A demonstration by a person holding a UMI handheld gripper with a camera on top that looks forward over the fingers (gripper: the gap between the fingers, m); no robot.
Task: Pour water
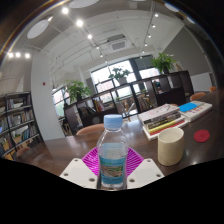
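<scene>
Nothing looks poured yet: the gripper (112, 172) holds the capped bottle (112, 150) upright between its pads (93, 160), with the cup (171, 146) just ahead to the right, awaiting water.

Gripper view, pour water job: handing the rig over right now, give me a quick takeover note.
Gripper: fingers closed on the water bottle, pads against both sides; bottle upright, blue cap on.
Cup: beige, standing on the table just beside the bottle, past the fingers.
Books lie stacked beyond the cup.
Done: bottle grasped.
Left: cap looks closed, so check it; then carry to the cup, tilt and pour, set the bottle back.
</scene>
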